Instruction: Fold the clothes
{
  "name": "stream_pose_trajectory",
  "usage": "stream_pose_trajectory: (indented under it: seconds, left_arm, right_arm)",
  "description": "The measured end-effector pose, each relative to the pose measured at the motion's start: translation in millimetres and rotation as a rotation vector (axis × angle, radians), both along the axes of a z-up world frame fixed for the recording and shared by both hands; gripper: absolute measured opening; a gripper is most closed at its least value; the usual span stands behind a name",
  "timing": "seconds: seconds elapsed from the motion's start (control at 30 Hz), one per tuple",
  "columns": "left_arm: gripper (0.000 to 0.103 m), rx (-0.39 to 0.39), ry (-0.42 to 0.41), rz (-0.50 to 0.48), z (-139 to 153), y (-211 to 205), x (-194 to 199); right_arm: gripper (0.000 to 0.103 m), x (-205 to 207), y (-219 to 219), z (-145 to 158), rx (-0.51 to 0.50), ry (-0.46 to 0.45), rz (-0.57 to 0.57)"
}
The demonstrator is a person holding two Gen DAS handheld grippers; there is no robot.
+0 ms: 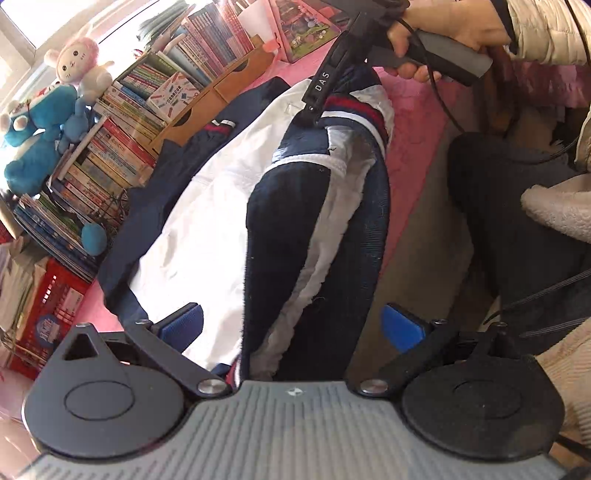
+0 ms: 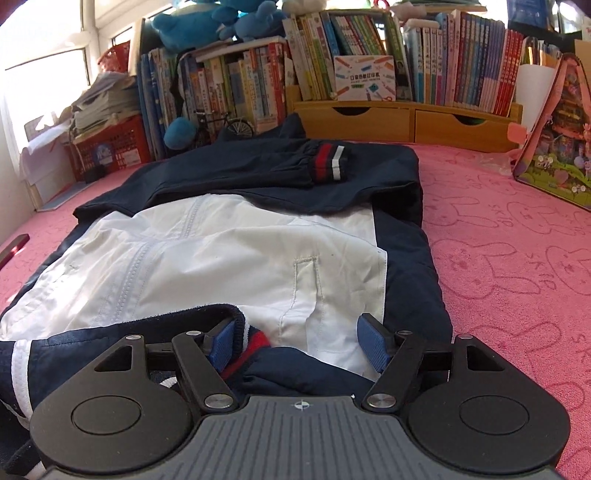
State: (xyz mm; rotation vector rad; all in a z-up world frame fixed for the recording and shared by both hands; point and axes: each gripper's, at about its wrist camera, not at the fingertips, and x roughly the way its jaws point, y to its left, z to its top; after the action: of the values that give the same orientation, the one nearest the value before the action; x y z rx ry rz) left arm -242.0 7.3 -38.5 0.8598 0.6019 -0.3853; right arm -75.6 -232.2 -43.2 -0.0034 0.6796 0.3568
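Note:
A navy and white jacket (image 2: 207, 251) lies flat on the pink cover (image 2: 498, 240), white lining up. One sleeve is folded across its far end, striped cuff (image 2: 328, 162) on top. My right gripper (image 2: 297, 343) hangs open over the near end. The other sleeve's red-striped cuff (image 2: 255, 339) lies between its fingers, beside the left pad, unpressed. In the left wrist view this sleeve (image 1: 295, 221) runs along the jacket (image 1: 199, 206), and my left gripper (image 1: 295, 326) stands wide open above it, holding nothing. A hand holds the right gripper (image 1: 314, 110) at that sleeve's cuff (image 1: 354, 110).
Rows of books (image 2: 461, 66) and a wooden drawer unit (image 2: 406, 122) line the far edge, with blue plush toys (image 2: 207, 22) on top. A red crate (image 2: 110, 151) stands far left, a pink picture bag (image 2: 554, 147) far right. The person's dark-trousered legs (image 1: 498, 221) are beside the cover.

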Motion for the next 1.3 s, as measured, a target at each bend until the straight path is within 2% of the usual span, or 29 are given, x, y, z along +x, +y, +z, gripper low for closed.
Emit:
stream_pose_trajectory:
  seconds: [0.03,0.1,0.23,0.3,0.37,0.47,0.53,0.6,0.67,0.77,0.83,0.9,0.93,1.0,1.1,1.17,1.23,1.3]
  left_arm:
    - [0.103,0.032,-0.029,0.008,-1,1,4]
    - [0.103,0.048,-0.070,0.034,1,5,15]
    - [0.103,-0.041,-0.116,0.085,25,16,45]
    - [0.103,-0.072,-0.136,0.114,33,21,60]
    - [0.103,-0.110,-0.148,0.165,37,28,80]
    - [0.103,-0.146,-0.149,0.298,35,44,121]
    - [0.103,-0.204,-0.104,0.378,28,57,144]
    - [0.103,-0.262,-0.035,0.439,17,69,160]
    - [0.103,-0.300,0.017,0.468,5,76,167]
    - [0.103,-0.359,0.026,0.490,-5,83,163]
    - [0.103,-0.386,0.040,0.503,-4,87,163]
    - [0.103,-0.377,0.046,0.516,2,90,164]
    - [0.103,-0.362,0.021,0.524,8,91,162]
    - [0.103,-0.351,-0.044,0.509,26,95,151]
    - [0.103,-0.383,-0.101,0.450,59,102,122]
    - [0.103,-0.403,-0.102,0.356,75,102,99]
    - [0.103,-0.425,-0.055,0.197,78,97,73]
    - [0.103,-0.444,0.033,0.059,65,86,56]
  right_arm:
    - [0.068,0,-1,1,0.008,0.003,-0.006]
    - [0.068,-2,-7,2,0.038,0.012,-0.026]
    - [0.068,-10,-33,8,0.127,0.006,-0.048]
    - [0.069,-20,-51,16,0.186,-0.050,-0.021]
    - [0.075,-30,-70,25,0.230,-0.112,0.000]
    - [0.087,-42,-98,41,0.271,-0.163,0.046]
    - [0.088,-52,-102,48,0.218,-0.205,0.101]
    - [0.092,-63,-99,52,0.124,-0.251,0.141]
    - [0.094,-74,-97,55,0.056,-0.276,0.191]
    - [0.102,-80,-94,55,-0.009,-0.290,0.205]
    - [0.102,-77,-91,53,-0.038,-0.279,0.184]
    - [0.101,-62,-83,46,-0.056,-0.238,0.148]
    - [0.099,-53,-78,41,-0.066,-0.218,0.133]
    - [0.094,-35,-66,32,-0.098,-0.201,0.114]
    - [0.091,-9,-47,18,-0.134,-0.154,0.070]
    - [0.090,6,-35,7,-0.202,-0.135,-0.020]
    - [0.090,14,-28,-4,-0.270,-0.125,-0.090]
    - [0.090,17,-33,-12,-0.230,-0.105,-0.107]
